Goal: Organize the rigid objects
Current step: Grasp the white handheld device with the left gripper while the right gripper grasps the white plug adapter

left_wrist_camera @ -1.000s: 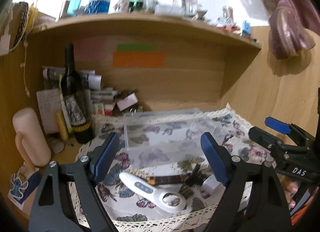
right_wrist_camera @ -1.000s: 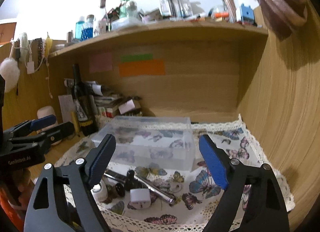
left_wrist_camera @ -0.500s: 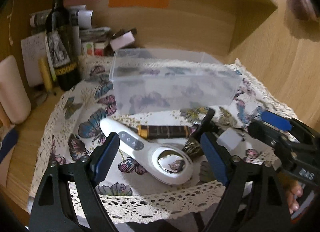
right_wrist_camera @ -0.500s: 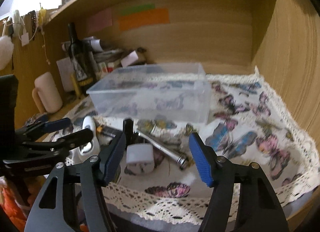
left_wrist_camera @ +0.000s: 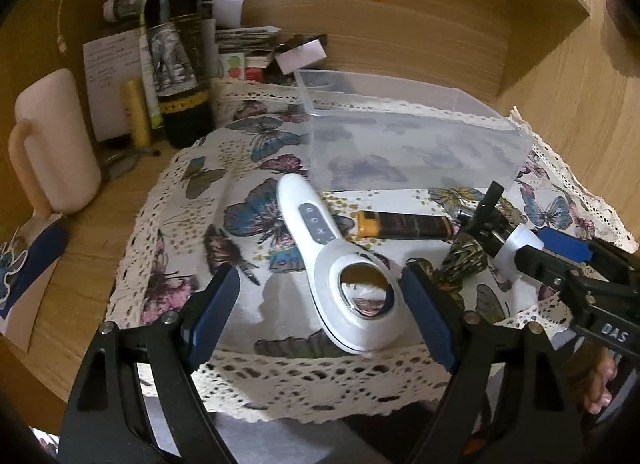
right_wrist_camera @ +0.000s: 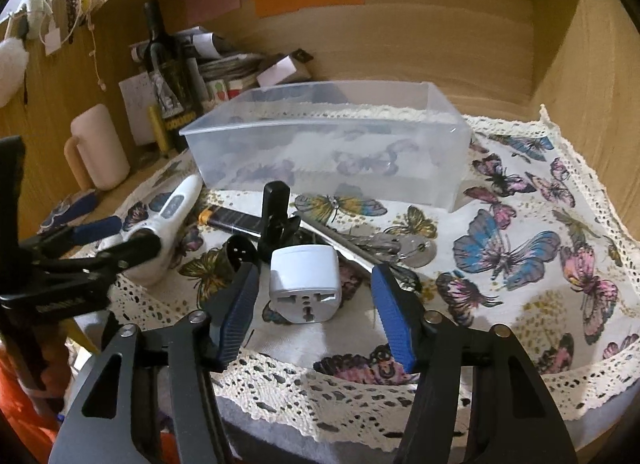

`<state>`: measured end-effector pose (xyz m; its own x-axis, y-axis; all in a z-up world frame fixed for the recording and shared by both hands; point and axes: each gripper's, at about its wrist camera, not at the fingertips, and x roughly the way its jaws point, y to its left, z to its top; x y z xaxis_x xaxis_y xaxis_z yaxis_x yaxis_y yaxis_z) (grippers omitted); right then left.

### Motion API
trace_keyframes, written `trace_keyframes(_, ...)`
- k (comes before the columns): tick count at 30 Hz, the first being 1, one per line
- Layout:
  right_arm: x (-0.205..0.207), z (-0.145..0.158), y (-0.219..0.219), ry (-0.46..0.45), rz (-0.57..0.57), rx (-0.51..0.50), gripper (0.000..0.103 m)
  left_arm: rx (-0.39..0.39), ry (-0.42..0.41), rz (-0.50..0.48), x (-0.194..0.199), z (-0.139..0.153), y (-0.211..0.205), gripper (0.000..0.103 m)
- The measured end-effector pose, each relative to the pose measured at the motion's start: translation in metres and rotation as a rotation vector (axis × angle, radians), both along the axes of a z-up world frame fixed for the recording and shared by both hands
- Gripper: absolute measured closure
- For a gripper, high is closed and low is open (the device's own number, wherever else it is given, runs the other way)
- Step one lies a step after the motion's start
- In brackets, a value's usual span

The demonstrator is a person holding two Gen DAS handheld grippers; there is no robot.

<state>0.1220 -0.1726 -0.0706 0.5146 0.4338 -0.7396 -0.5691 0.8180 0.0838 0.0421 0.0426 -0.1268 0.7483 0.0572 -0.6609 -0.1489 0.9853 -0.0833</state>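
the butterfly-print cloth (right_wrist_camera: 520, 224) with its lace border covers the wooden desk (left_wrist_camera: 92, 248) inside a wooden alcove; its near lace edge hangs over the front of the desk just beneath both grippers. on the right half of the cloth in the right wrist view there is bare room between the clear plastic bin (right_wrist_camera: 332, 144) and the alcove's side wall. the left side is crowded: a dark wine bottle (left_wrist_camera: 178, 48), papers and a pale pink mug (left_wrist_camera: 52, 144) stand against the back corner.

the bin sits at the back of the cloth, long side across the view, nothing visible in it.

the left gripper (left_wrist_camera: 320, 312) hangs with its jaws spread wide on either side of the round head of the white handheld device (left_wrist_camera: 340, 264), the pads not touching it. the device lies flat, its long axis running from the near head to the handle tip close to the bin's front wall.

the right gripper (right_wrist_camera: 316, 308) has its jaws closing around the white travel adapter (right_wrist_camera: 305, 284), which sits between them on the cloth near the front edge, socket face toward the camera; gaps show on both sides. behind it lie a black-and-yellow lighter (right_wrist_camera: 232, 222), a black clip (right_wrist_camera: 276, 216) and a metal rod (right_wrist_camera: 344, 244).
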Motion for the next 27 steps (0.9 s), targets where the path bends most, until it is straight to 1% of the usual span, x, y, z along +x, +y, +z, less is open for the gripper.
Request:
trace_keyframes(4, 0.004, -0.004, 0.005, 0.014, 0.012, 0.005, 0.048, -0.009, -0.002, -0.034, 0.007, -0.002, -0.007, 0.019)
trace_keyframes(5, 0.004, -0.006, 0.006, 0.015, 0.01, 0.006, 0.051, -0.006, -0.002, -0.04, 0.01, -0.004, -0.011, 0.021)
trace_keyframes(6, 0.005, -0.006, 0.007, 0.019, 0.01, 0.005, 0.056, 0.0, 0.0, -0.039, 0.014, -0.005, -0.014, 0.028)
trace_keyframes(7, 0.006, -0.007, 0.009, 0.023, 0.01, 0.004, 0.058, 0.006, 0.006, -0.033, 0.017, -0.007, -0.016, 0.032)
trace_keyframes(9, 0.007, -0.01, 0.011, 0.032, 0.009, 0.002, 0.065, 0.002, 0.027, -0.014, 0.026, -0.013, -0.016, 0.05)
trace_keyframes(11, 0.007, -0.013, 0.011, 0.034, 0.01, 0.0, 0.069, -0.012, 0.038, 0.019, 0.03, -0.018, -0.01, 0.055)
trace_keyframes(13, 0.005, -0.012, 0.011, 0.021, 0.004, 0.003, 0.069, -0.002, 0.025, 0.05, 0.026, -0.017, -0.006, 0.06)
trace_keyframes(16, 0.003, -0.009, 0.008, 0.003, -0.006, 0.013, 0.069, -0.014, 0.02, 0.044, 0.018, -0.014, -0.001, 0.06)
trace_keyframes(18, 0.001, -0.003, 0.006, -0.012, -0.013, 0.023, 0.069, 0.004, 0.013, 0.04, 0.01, -0.01, 0.0, 0.061)
trace_keyframes(20, -0.001, 0.004, 0.003, -0.032, -0.021, 0.032, 0.069, 0.03, -0.004, 0.038, 0.002, -0.004, -0.001, 0.061)
trace_keyframes(27, -0.006, 0.029, -0.002, -0.109, -0.038, 0.058, 0.069, 0.049, -0.075, -0.015, -0.014, 0.03, -0.004, 0.062)
